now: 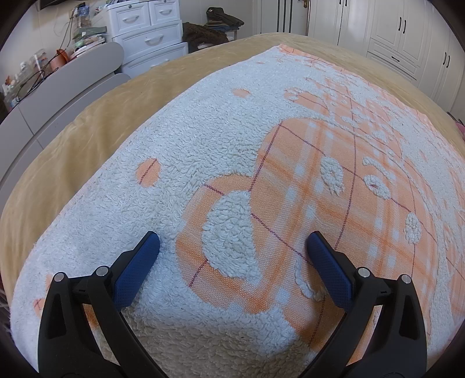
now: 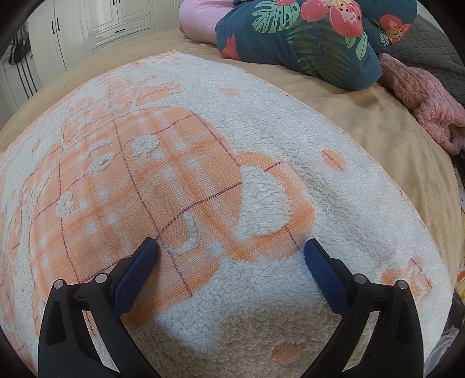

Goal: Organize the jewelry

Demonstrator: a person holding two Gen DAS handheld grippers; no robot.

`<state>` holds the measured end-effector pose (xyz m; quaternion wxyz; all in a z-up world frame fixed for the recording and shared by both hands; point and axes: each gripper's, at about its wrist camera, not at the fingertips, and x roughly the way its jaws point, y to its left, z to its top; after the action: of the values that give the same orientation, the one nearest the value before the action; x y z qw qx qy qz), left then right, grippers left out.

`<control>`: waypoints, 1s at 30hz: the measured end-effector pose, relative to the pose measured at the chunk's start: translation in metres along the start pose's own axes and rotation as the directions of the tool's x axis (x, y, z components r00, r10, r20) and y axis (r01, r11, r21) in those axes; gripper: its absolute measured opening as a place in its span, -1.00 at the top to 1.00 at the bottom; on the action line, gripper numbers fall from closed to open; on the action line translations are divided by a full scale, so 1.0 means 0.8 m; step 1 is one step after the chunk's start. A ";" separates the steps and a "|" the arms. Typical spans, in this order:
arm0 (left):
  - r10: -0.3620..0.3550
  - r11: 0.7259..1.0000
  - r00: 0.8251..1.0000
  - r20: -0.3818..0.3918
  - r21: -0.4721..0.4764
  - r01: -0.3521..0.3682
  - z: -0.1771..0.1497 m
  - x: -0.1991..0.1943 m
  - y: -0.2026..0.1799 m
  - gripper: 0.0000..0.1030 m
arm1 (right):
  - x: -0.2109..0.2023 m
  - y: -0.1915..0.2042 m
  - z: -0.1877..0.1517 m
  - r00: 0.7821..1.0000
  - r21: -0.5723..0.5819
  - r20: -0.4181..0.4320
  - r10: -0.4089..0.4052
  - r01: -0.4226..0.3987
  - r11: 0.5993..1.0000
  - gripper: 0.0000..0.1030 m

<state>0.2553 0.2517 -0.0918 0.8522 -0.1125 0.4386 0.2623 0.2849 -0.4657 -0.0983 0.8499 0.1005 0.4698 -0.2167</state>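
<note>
Left gripper (image 1: 232, 240): yours, spread wide, empty, above the towel (image 1: 203, 139).
Right gripper (image 2: 231, 242): same, over the towel.
Jewelry: none visible; you cannot judge direction or nearer hand.

Bed (image 1: 87, 122) covered by tan blanket, with a white-and-orange towel (image 1: 189, 151) spread on top. White drawer unit (image 1: 148, 32) and cluttered grey desk (image 1: 58, 87) beyond the foot. White panelled wardrobes (image 1: 392, 32) along the far wall. Floral quilt (image 2: 305, 37), pink quilt (image 2: 197, 20) and pink plush blanket (image 2: 421, 99) lie at the bed's far side. Even daylight.
</note>
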 end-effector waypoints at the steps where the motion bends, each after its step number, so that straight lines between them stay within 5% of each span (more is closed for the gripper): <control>1: 0.000 1.000 1.000 0.000 0.000 0.000 0.001 0.000 0.000 -0.81 | 0.000 0.000 0.000 1.000 0.000 0.000 0.000 0.000 1.000 -0.90; 30: -0.008 1.000 1.000 0.004 -0.006 0.008 -0.003 -0.002 0.004 -0.81 | 0.000 0.000 0.000 1.000 0.000 0.000 0.000 0.000 1.000 -0.90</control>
<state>0.2514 0.2526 -0.0918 0.8537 -0.1161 0.4357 0.2604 0.2850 -0.4654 -0.0987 0.8499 0.1005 0.4696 -0.2168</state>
